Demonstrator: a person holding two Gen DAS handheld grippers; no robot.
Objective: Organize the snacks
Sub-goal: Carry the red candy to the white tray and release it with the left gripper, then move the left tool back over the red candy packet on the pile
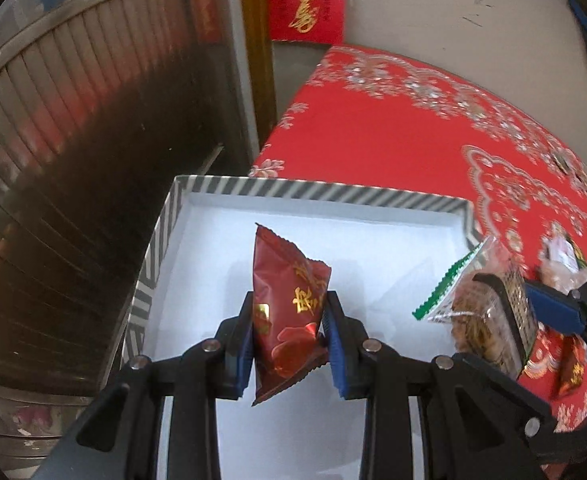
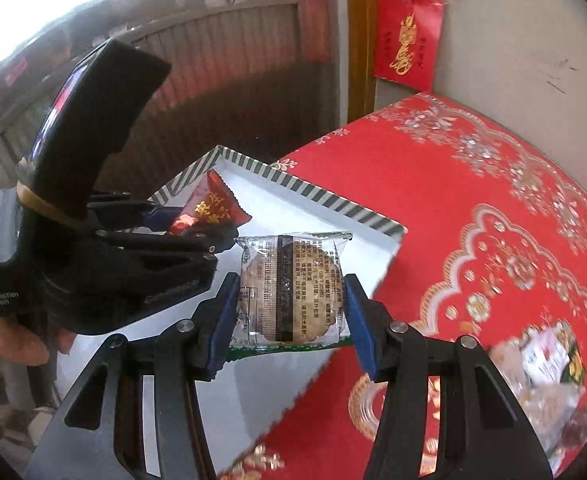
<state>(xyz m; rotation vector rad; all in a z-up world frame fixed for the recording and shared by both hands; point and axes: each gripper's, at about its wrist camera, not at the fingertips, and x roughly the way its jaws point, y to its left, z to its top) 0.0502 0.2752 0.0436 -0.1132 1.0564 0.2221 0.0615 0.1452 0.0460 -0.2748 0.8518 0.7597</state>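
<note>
A dark red foil snack packet is gripped by the left gripper, a clear biscuit packet by the right gripper, above the empty white striped-rim box; more snacks are left at three o'clock.

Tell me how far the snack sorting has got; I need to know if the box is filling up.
Nothing lies in the striped box yet; its white floor is bare. In hand: the left gripper is shut on a red snack packet over the box, and the right gripper is shut on a clear biscuit packet near its edge. Left: both to be dropped in, plus the loose snacks on the red tablecloth.
</note>
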